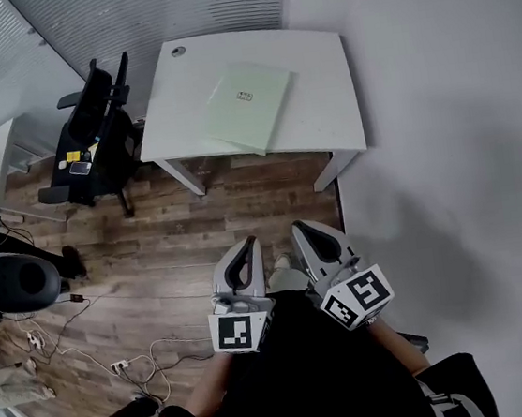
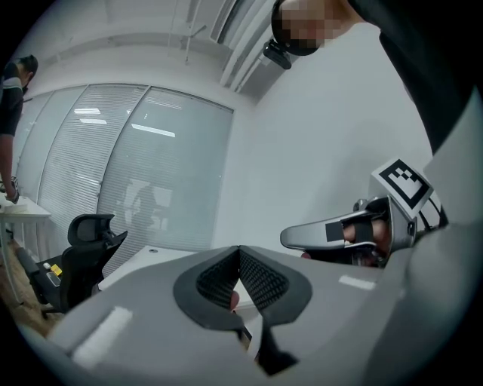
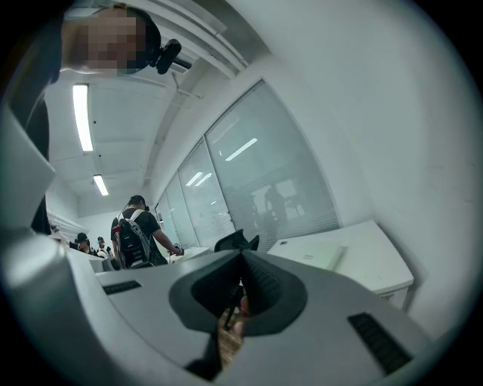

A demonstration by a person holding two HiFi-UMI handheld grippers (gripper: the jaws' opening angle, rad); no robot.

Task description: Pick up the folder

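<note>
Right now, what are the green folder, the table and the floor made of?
Folder: probably card or plastic; matte pale green, flat, thin-edged.
Table: smooth white top, likely laminate.
Floor: brown planks with grain and seams; wood or wood-look laminate.

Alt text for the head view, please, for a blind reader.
A pale green folder lies flat on a white table. The left gripper and right gripper, both shut and empty, are over wooden floor, short of it. A black chair stands beside the table.
</note>
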